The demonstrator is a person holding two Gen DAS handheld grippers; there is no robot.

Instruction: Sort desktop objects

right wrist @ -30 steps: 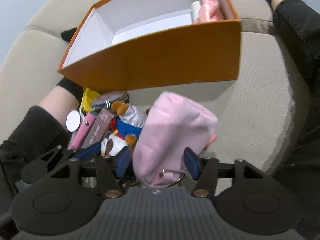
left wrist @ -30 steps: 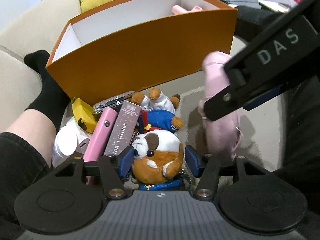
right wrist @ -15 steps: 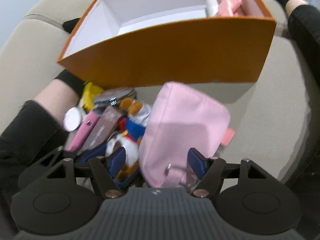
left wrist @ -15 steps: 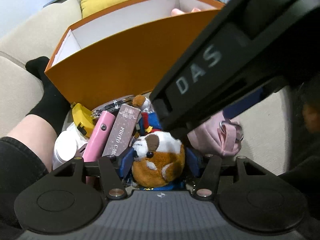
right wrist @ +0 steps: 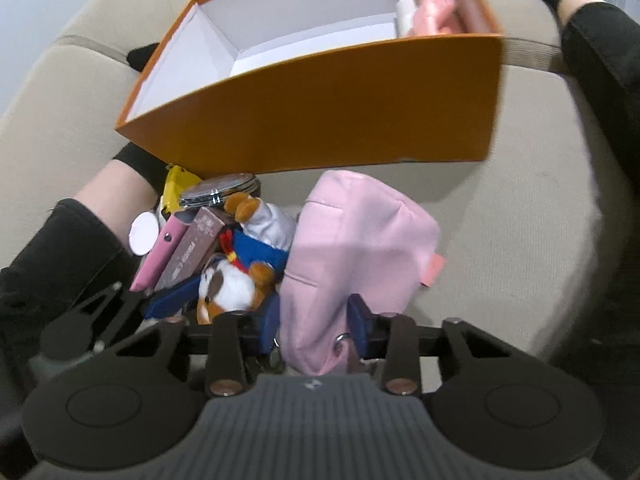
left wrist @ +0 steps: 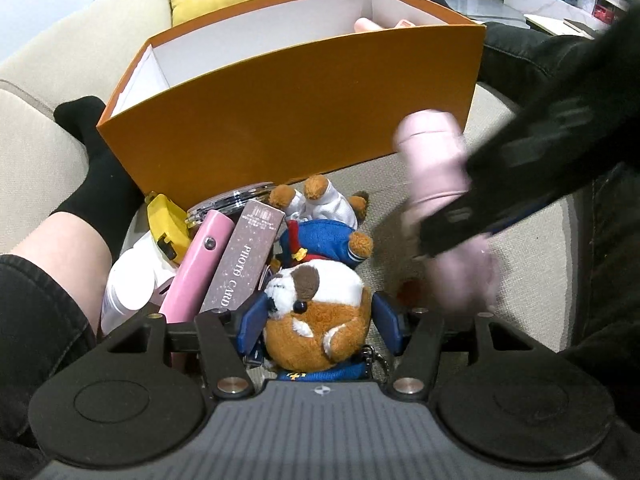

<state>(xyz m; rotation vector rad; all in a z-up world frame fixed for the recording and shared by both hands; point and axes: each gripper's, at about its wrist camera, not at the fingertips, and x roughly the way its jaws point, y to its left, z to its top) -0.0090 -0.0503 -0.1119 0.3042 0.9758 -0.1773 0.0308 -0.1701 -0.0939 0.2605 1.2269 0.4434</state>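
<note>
Left of the left tongs (left wrist: 318, 326) lie a glossy pink tube (left wrist: 196, 268) and a brown "PHOTO CARD" carton (left wrist: 244, 260), and the blue pads pinch a fuzzy brown-and-white plush dog (left wrist: 316, 312) lying head-first toward the camera. To its right, the right tongs (right wrist: 314, 326), angled down over the beige ribbed sofa (right wrist: 500, 240), squeeze a soft pink fabric pouch (right wrist: 352, 256) just short of the rigid orange box (right wrist: 320, 112). Only the right view shows the box's white floor and a white cylinder (right wrist: 406, 18) far right.
</note>
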